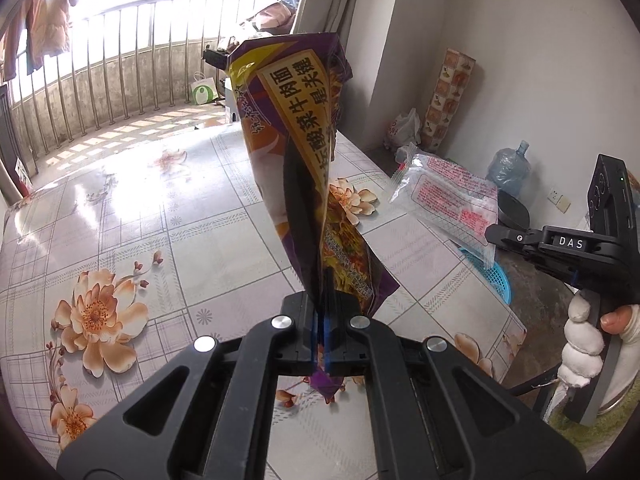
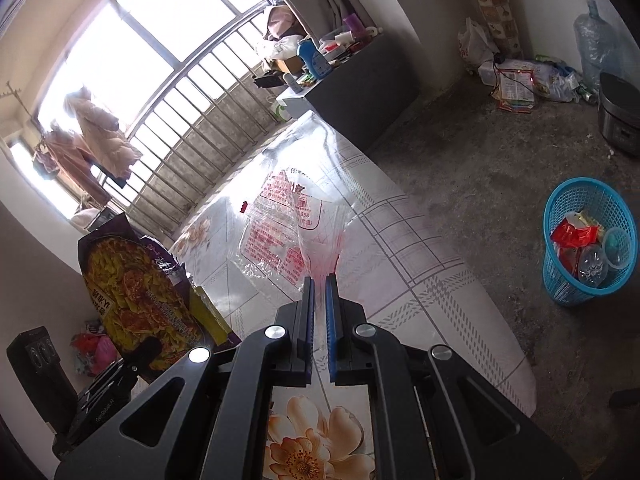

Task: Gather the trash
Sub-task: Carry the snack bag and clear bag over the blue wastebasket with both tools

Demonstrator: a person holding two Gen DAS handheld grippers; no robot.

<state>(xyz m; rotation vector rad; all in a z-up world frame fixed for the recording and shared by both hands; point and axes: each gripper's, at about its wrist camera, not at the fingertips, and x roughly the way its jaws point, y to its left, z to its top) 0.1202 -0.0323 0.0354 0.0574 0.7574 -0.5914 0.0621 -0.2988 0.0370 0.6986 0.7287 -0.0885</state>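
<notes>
You are clamping the left gripper [image 1: 322,320] tight on the lower end of a purple instant-noodle wrapper [image 1: 296,128], which is standing up from the jaws above the table [image 1: 132,216] (its printed face is turning toward the lens, yellow panel uppermost). You are likewise pinching the right gripper [image 2: 320,320] closed on a clear plastic wrapper [image 2: 280,232] with red print, its pads [image 2: 331,312] pressing the gathered film between them. In the left wrist view that right gripper [image 1: 496,236] is holding the clear wrapper [image 1: 444,196] out past the table's right edge, and your gloved hand [image 1: 588,344] is gripping its handle. The floral oilcloth is lying beneath both tools. Beyond the table edge, on the bare floor, a blue mesh basket [image 2: 588,240] is already holding red wrappers and clear bottles. Farther off, a water jug [image 1: 510,166] is standing against the wall, and laundry [image 2: 104,132] is hanging by the barred window [image 1: 120,60].
</notes>
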